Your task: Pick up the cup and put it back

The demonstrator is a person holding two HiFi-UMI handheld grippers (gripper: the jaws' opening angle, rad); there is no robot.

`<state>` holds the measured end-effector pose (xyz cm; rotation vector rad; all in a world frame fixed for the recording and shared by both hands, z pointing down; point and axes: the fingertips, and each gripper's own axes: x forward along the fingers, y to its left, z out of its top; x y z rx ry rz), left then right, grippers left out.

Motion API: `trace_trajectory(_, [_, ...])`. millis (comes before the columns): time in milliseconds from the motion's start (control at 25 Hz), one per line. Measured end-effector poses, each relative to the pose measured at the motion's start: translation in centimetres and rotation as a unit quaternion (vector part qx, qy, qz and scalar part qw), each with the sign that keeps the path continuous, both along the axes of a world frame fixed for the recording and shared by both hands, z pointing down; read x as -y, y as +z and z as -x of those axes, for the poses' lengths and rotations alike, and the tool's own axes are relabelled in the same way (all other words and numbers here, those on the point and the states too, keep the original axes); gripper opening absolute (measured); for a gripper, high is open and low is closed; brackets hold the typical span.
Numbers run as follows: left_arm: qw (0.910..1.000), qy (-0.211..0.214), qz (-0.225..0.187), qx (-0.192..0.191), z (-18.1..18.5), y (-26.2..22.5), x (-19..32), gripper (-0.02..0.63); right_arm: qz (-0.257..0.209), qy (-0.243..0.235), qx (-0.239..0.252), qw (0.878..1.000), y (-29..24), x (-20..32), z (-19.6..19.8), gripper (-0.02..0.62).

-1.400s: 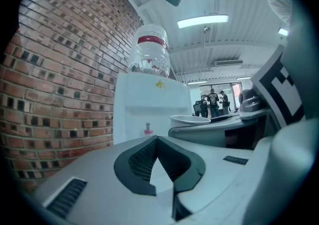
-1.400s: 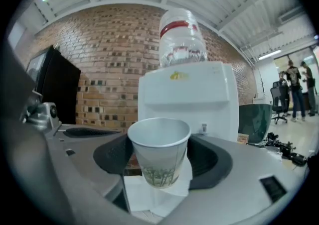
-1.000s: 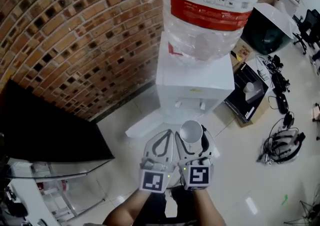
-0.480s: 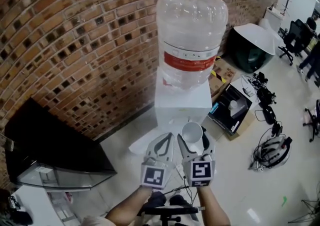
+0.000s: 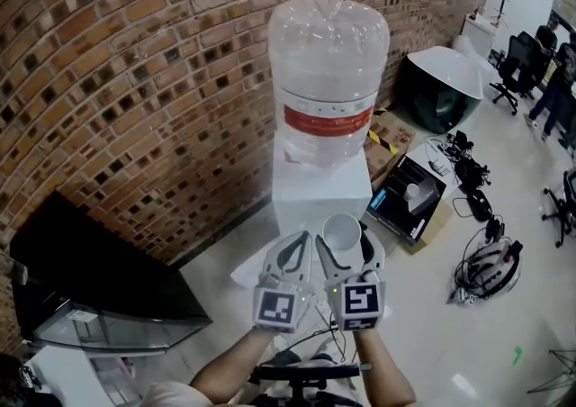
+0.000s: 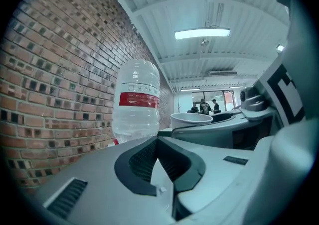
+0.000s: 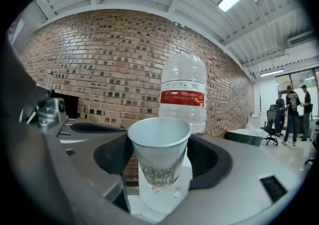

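A white paper cup [image 5: 342,232] with a grey-green print [image 7: 160,162] stands upright between the jaws of my right gripper [image 5: 345,241], which is shut on its sides [image 7: 162,157]. The cup is held in the air in front of a white water dispenser [image 5: 319,187] topped by a large clear bottle [image 5: 328,72] with a red band. My left gripper [image 5: 292,248] is right beside it on the left, shut with nothing between its jaws [image 6: 158,140]. The left gripper view shows the cup's rim [image 6: 192,117] past the right gripper's body.
The brick wall [image 5: 135,81] runs behind the dispenser. A black cabinet [image 5: 90,270] stands at the left. To the right, an open black box [image 5: 409,200], a dark round hood [image 5: 436,90], and cables with a helmet [image 5: 490,272] lie on the floor. People [image 7: 294,112] stand far right.
Both grippers have risen together, the cup still held in the right one. The dispenser's bottle, cut off at the top before, now shows whole and farther off.
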<state>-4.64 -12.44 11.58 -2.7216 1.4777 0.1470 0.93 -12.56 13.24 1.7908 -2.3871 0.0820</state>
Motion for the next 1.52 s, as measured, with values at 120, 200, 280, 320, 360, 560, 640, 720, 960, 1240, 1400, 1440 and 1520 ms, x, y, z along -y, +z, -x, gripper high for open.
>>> trace_trajectory(120, [0.9999, 0.000, -0.009, -0.008, -0.1, -0.6, 0.1, 0.000, 0.001, 0.000, 0.000, 1.000, 0.1, 0.1, -0.2, 0.337])
trace_trajectory(200, [0.9999, -0.002, -0.011, -0.006, 0.0, -0.7, 0.1, 0.000, 0.004, -0.002, 0.000, 1.000, 0.3, 0.2, -0.2, 0.337])
trace_trajectory(280, [0.9999, -0.005, -0.010, -0.006, 0.0, -0.6, 0.2, 0.000, 0.004, -0.004, 0.001, 1.000, 0.3, 0.3, -0.1, 0.337])
trace_trajectory(320, [0.9999, -0.007, -0.009, -0.005, 0.0, -0.4, 0.3, 0.000, 0.005, -0.005, 0.001, 1.000, 0.4, 0.4, -0.1, 0.337])
trace_trajectory(360, [0.9999, -0.008, -0.008, -0.006, -0.1, -0.3, 0.4, 0.000, 0.006, -0.006, 0.000, 1.000, 0.5, 0.5, -0.1, 0.337])
trace_trajectory(560, [0.9998, -0.012, -0.005, -0.013, -0.5, 0.2, 0.8, 0.000, 0.010, -0.007, 0.002, 1.000, 1.2, 0.8, -0.7, 0.337])
trace_trajectory(640, [0.9999, -0.011, -0.003, -0.011, -0.9, 0.6, 1.0, 0.000, 0.015, -0.004, 0.007, 1.000, 1.9, 1.1, -1.1, 0.337])
trace_trajectory(720, [0.9999, -0.011, 0.000, -0.012, -1.1, 1.1, 1.3, 0.000, 0.021, -0.005, 0.002, 1.000, 2.9, 1.4, -1.4, 0.337])
trace_trajectory(960, [1.0000, -0.006, -0.002, 0.001, -1.8, 6.2, 2.4, 0.000, 0.025, -0.003, 0.013, 1.000, 8.3, 2.5, -1.6, 0.337])
trace_trajectory(1240, [0.9998, -0.016, 0.008, 0.005, -1.3, 17.3, 3.3, 0.000, 0.023, -0.009, 0.011, 1.000, 19.1, 4.0, -1.5, 0.337])
trace_trajectory(1400, [0.9997, -0.023, 0.011, 0.000, -1.0, 24.2, 4.5, 0.000, 0.024, -0.019, 0.001, 1.000, 25.9, 4.9, -0.8, 0.337])
trace_trajectory(1440, [0.9996, -0.025, 0.009, -0.003, -0.9, 25.9, 4.8, 0.000, 0.023, -0.022, -0.003, 0.999, 27.8, 5.2, -0.7, 0.337])
trace_trajectory(1520, [0.9996, -0.028, 0.003, -0.003, -1.0, 29.4, 5.4, 0.000, 0.024, -0.028, -0.013, 0.999, 31.7, 5.5, -0.8, 0.337])
